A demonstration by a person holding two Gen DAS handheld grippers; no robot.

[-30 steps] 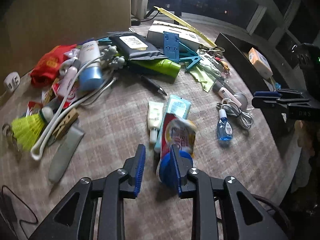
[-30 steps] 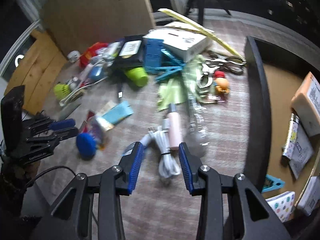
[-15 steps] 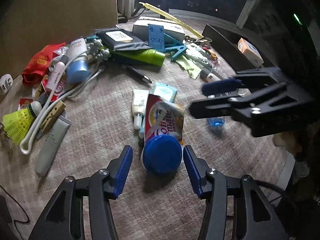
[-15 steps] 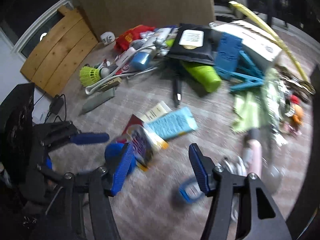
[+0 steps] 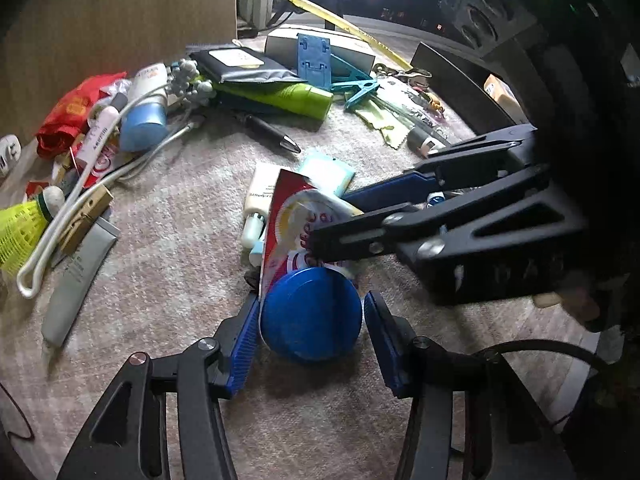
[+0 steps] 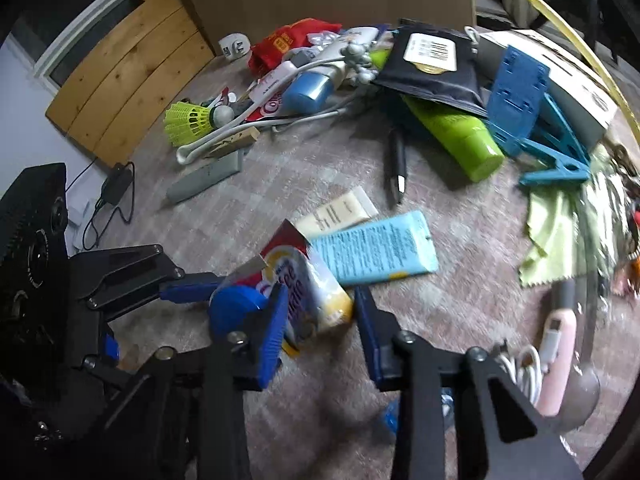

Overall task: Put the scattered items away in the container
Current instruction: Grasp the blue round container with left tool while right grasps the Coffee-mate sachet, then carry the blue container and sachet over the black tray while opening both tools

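— Pouch point(image 5: 298, 216)? Red and white, blue round cap point(image 5: 311, 314), lying on the cloth point(image 5: 180, 240) beside two tubes.
— Left gripper point(image 5: 310, 334)? Just narrowed, straddling the cap — left pad touching, right pad just clear.
— Right gripper point(image 6: 320, 320)? Just closing around the pouch body; contact unclear.
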